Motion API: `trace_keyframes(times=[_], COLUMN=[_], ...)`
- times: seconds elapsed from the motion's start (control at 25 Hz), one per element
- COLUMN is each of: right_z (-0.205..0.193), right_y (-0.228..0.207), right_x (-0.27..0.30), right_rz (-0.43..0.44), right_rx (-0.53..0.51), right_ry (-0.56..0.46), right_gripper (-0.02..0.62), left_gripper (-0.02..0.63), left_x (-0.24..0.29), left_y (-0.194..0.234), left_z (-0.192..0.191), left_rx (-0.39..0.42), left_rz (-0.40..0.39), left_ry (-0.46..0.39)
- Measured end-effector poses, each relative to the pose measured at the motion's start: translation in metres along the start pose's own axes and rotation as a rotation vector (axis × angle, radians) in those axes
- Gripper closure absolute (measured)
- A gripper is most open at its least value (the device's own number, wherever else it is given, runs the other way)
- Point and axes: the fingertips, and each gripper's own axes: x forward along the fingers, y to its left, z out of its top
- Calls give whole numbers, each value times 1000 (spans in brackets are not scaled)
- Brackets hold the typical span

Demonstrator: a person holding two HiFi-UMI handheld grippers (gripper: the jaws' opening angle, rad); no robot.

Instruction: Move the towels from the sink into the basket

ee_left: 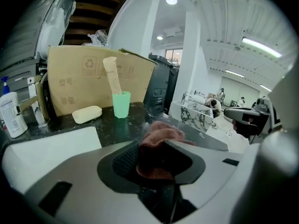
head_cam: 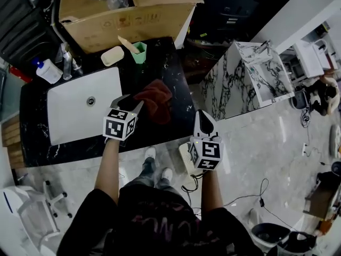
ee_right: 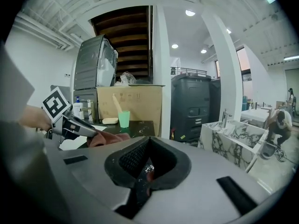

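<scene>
A red-brown towel (head_cam: 157, 99) lies crumpled on the black countertop (head_cam: 176, 68), just right of the white sink (head_cam: 69, 116), whose basin shows nothing in it. My left gripper (head_cam: 133, 101) is at the towel's left edge. In the left gripper view the towel (ee_left: 161, 134) sits between the spread jaws of that gripper (ee_left: 156, 160), and the pads do not press on it. My right gripper (head_cam: 204, 117) hangs beyond the counter's front right corner over the floor, its jaws together and empty (ee_right: 148, 164). From there the towel (ee_right: 107, 138) shows beside the left gripper (ee_right: 70, 125). No basket is in view.
A cardboard box (head_cam: 125, 12) stands at the back of the counter, with a green cup (head_cam: 139, 52), a soap bar (head_cam: 112, 56), a faucet (head_cam: 66, 63) and a pump bottle (head_cam: 49, 71) before it. A marble-patterned basin unit (head_cam: 250, 79) stands to the right, a white chair (head_cam: 21, 212) at lower left.
</scene>
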Motion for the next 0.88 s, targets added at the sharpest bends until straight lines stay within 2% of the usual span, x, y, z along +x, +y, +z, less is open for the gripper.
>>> trace_keyframes(times=[0.04,0.12,0.36,0.6,0.72,0.88], right_z=[0,-2,-2,-6,-12,-26], right_y=[-1,-3,-11,-46,-69,-109], right_x=[-1,-1,-8,-33,-54,-95], right_rz=[-8,-26,-80,-159,-196,-260], right_rx=[4,9,10,62,85,128], right_ry=[1,2,-8,-27,-37,-45], right_gripper=[580,580,580,580,580,580], left_gripper=[466,537,555,558,558,560], left_x=[1,2,0,2,5,8], left_y=[0,-1,-10,-38,-65,-123], left_z=[-1,-1,9,36,46,56], left_rx=[13,35,67,134,159,212], left_rz=[-2,-8,-50,-93,-118,-172], left_ry=[6,13,-24,-75,-96,-107])
